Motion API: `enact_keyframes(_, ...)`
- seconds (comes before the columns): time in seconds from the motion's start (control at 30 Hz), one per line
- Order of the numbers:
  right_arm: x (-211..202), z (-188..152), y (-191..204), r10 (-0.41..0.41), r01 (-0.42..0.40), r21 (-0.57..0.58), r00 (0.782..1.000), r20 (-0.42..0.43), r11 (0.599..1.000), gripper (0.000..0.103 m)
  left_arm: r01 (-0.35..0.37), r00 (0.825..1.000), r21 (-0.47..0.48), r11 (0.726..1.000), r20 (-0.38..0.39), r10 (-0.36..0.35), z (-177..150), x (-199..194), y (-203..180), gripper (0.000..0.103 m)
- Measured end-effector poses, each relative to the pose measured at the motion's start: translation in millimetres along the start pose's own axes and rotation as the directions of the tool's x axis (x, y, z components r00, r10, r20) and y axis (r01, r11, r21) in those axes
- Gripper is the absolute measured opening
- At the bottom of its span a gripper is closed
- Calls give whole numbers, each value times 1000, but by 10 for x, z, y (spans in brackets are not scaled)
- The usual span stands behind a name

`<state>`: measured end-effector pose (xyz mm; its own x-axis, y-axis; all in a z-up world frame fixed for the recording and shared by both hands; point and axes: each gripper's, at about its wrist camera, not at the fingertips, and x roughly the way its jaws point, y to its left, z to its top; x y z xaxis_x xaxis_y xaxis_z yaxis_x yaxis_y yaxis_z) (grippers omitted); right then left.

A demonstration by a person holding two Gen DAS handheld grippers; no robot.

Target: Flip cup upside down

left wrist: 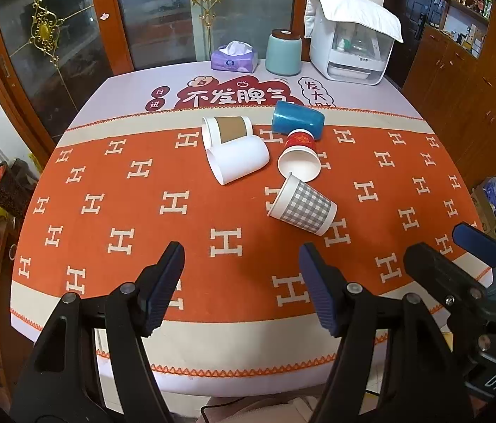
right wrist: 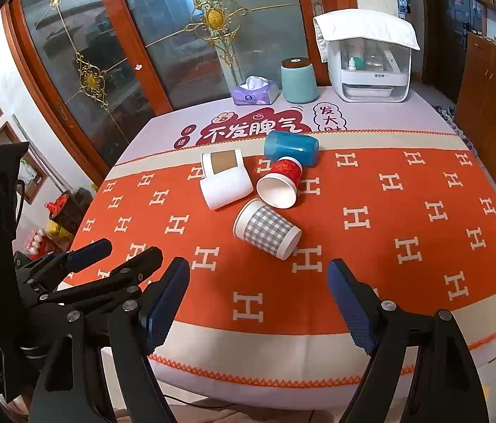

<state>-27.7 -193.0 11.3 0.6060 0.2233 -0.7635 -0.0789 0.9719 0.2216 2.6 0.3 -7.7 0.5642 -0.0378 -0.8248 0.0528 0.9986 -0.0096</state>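
Two open grippers hang over the near edge of a table with five cups lying on their sides.

The left gripper point(left wrist: 241, 275) stands wide open, holding and touching nothing; the right gripper point(right wrist: 258, 292) is just as wide and also empty, and the two sit side by side. On the orange patterned tablecloth point(left wrist: 114, 218) all five cups lie tipped over in a loose cluster near the middle: a checked cup point(left wrist: 302, 205) nearest the grippers, a red cup point(left wrist: 299, 157) whose open mouth shows an empty white inside, a plain white cup point(left wrist: 239, 160), a brown-banded cup point(left wrist: 228, 130) touching it, and a blue cup point(left wrist: 297, 120) farthest back. At the far edge stand one tissue box point(left wrist: 234, 58), one lidded teal jar point(left wrist: 283, 53) and one white appliance point(left wrist: 350, 53).
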Motion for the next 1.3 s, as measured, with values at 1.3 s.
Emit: enact_keyframes(1.3, 41, 8, 29, -14, 14, 8, 1000, 8, 1000, 82, -2, 1000, 15, 1000, -5, 2, 32, 102, 35, 65)
